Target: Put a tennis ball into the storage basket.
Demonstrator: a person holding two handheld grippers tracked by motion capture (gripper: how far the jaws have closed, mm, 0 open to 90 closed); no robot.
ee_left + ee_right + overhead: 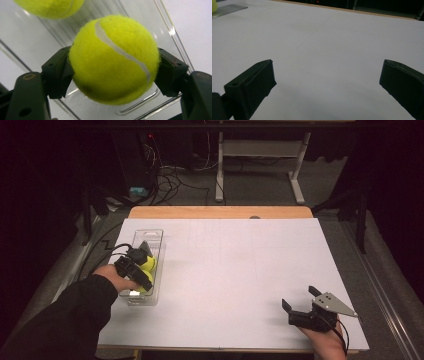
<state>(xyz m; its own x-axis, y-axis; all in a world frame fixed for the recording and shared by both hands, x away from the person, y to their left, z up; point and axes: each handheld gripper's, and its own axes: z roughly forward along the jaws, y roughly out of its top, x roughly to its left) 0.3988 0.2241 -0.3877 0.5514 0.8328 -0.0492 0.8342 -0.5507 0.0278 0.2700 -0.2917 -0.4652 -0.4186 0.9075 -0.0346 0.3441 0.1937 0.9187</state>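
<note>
The two black pads of the left gripper (pixel 113 72) sit against opposite flanks of a fuzzy yellow-green tennis ball with a white seam (pixel 113 58), one pad on each side and no gap showing at either contact, so the ball reads as pinched, though lightly rather than hard. Below and behind the ball lies the floor of a long clear plastic tray with raised ribbed walls (pixel 140 105), and a second yellow-green tennis ball (pixel 50 7) rests farther along it, apart from the held one. From the high view the left gripper (pixel 142 265) hangs over the near half of that tray (pixel 150 236), which lies lengthwise at the left side of the white sheet covering the wooden table (pixel 240 270), with yellow showing under the hand inside the tray walls. I judge the work as filling the tray with balls: one ball is already in, and the held one is down within the walls but not yet let go, so release and withdrawal are what is left. Whether it touches the tray floor I cannot tell. The right gripper (pixel 301 306) rests at the near right corner of the sheet, its pads (pixel 254 82) spread wide with nothing between them, well apart from the tray.
</note>
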